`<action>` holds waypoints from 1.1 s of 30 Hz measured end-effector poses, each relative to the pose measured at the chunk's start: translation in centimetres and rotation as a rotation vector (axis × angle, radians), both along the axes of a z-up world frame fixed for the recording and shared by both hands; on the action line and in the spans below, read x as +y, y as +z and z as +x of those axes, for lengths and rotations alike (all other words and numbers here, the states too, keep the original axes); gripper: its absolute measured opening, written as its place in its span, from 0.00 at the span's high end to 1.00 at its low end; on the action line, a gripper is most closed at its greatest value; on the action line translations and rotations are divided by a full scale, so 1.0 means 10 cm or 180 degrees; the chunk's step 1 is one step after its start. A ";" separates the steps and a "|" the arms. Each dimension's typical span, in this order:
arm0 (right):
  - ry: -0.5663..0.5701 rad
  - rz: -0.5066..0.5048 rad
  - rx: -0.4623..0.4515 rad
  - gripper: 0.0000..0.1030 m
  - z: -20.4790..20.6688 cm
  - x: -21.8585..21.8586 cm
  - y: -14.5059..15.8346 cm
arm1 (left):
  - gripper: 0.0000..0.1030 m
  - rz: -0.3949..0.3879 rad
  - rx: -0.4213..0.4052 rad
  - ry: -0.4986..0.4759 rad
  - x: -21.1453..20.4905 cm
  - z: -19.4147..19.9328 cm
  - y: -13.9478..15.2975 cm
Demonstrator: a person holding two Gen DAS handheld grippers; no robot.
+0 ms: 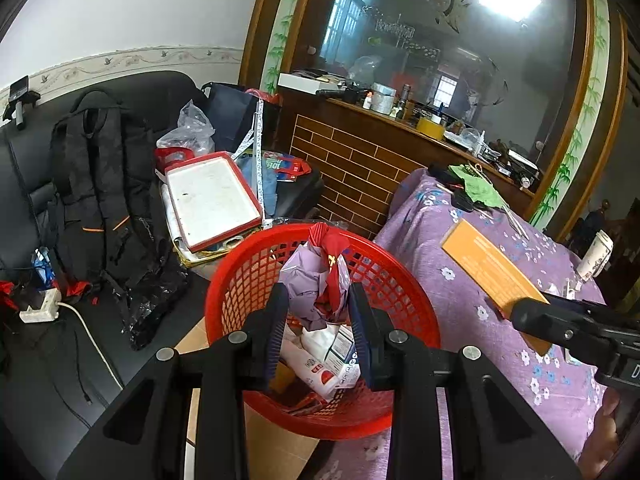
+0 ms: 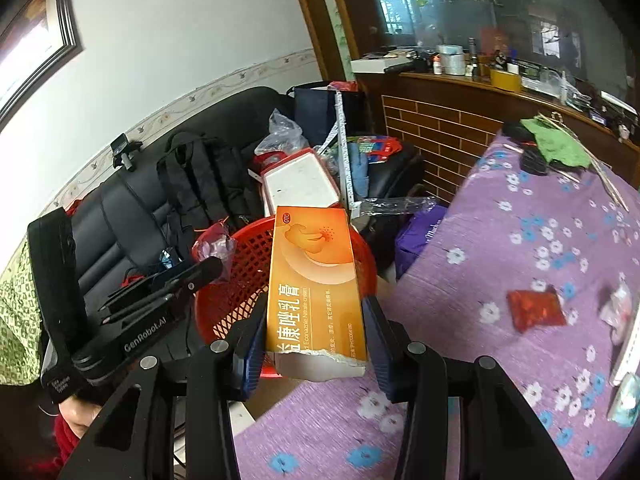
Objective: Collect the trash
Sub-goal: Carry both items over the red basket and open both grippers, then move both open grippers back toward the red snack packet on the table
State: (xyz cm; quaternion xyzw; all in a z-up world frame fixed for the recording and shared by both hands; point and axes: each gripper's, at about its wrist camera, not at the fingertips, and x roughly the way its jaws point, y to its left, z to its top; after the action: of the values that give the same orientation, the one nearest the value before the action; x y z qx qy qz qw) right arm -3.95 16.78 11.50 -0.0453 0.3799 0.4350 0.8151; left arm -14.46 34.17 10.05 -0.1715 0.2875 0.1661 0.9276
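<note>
A: Right claw [image 2: 316, 336] status?
B: Clamped on the orange carton [image 2: 316, 280], pads on its two long sides. Long axis runs straight out along the fingers; torn end at the claw, intact end pointing away over the rim of the red basket [image 2: 224, 300].
A: Left claw [image 1: 318, 320]?
B: Pinching a crumpled wad of purple and red wrapper [image 1: 316, 284], held above the red basket beside the purple-clothed worktop [image 1: 460, 248].
</note>
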 end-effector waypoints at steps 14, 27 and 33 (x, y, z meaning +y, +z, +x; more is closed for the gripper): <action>-0.0004 0.0022 0.0218 0.52 0.24 0.38 -0.13 | 0.68 0.0013 0.0000 0.0027 0.13 0.10 -0.03; -0.0239 0.0096 0.0135 0.47 0.35 -0.05 -0.12 | 0.37 0.0084 -0.0050 -0.0040 0.02 0.09 0.00; -0.0450 0.0095 0.0180 0.47 0.32 -0.62 -0.16 | 0.37 0.0242 -0.0026 -0.0369 -0.46 0.25 0.10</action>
State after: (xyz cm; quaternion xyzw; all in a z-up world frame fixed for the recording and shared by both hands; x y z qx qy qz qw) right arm -0.72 10.59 9.89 0.0061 0.3985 0.3830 0.8333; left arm -11.93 29.54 11.05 -0.1199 0.2867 0.1222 0.9426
